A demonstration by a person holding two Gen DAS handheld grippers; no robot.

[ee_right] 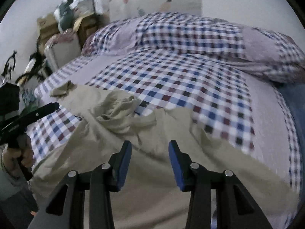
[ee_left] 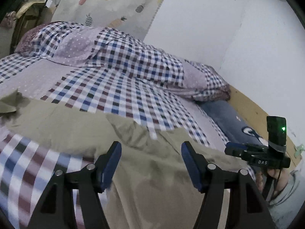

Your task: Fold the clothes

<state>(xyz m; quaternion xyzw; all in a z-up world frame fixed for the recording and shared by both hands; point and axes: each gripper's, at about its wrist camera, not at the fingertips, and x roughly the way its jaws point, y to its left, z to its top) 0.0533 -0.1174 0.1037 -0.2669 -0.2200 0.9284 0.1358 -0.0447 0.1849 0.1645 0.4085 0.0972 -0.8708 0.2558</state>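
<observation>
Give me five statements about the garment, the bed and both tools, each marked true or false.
1. Both tools, left and right, are open. True.
2. The garment is red. False: it is beige.
3. The garment lies on a checked bedspread. True.
4. The left tool grips the garment. False: its jaws are apart with nothing pinched between them.
5. A pillow lies at the far end of the bed. True.
</observation>
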